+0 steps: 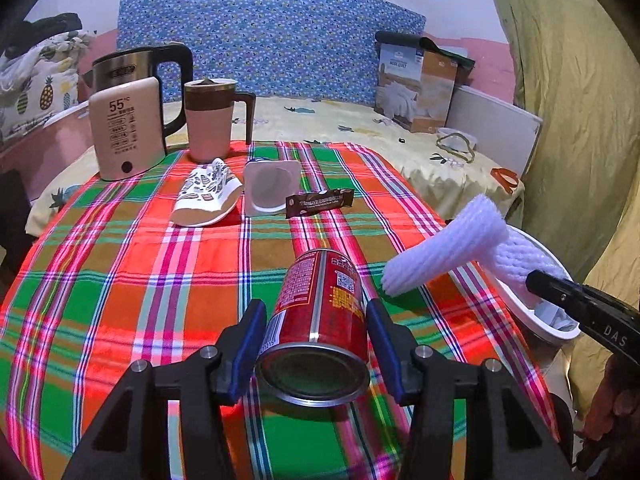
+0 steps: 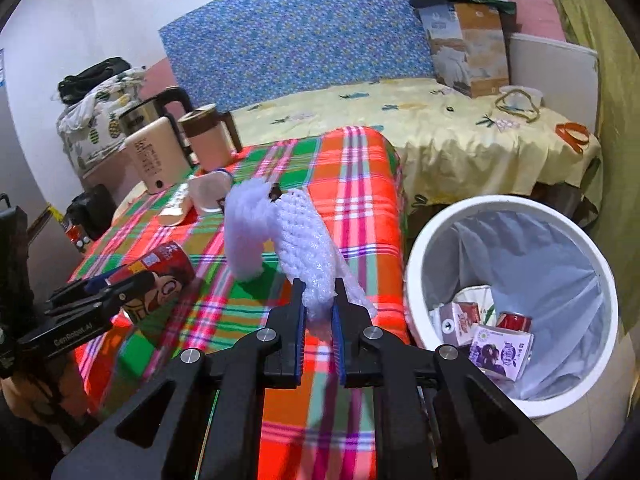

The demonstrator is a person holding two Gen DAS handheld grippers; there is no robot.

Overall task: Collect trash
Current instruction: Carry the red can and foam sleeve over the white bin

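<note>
Right gripper [image 2: 319, 300] clamps white foam netting [image 2: 288, 228] beside the bin [image 2: 416, 260], awaiting release; left gripper [image 1: 316, 316] straddles the red can [image 1: 320, 304], unclenched.

I see a plaid-covered surface [image 1: 120, 280] carrying a red can [image 1: 320, 312] on its side, a sachet [image 1: 320, 201], yogurt cup [image 1: 272, 192], shoe [image 1: 206, 196], mug [image 1: 210, 120] and kettle [image 1: 140, 68].

Left gripper [image 1: 316, 332] is sitting around a red can [image 1: 320, 312] lying on the plaid tablecloth [image 1: 120, 280] — jaws spread, not quite squeezing it. White foam netting [image 1: 444, 248] is dangling over the bin rim [image 1: 536, 316] — right gripper [image 1: 580, 308] is holding it.
</note>
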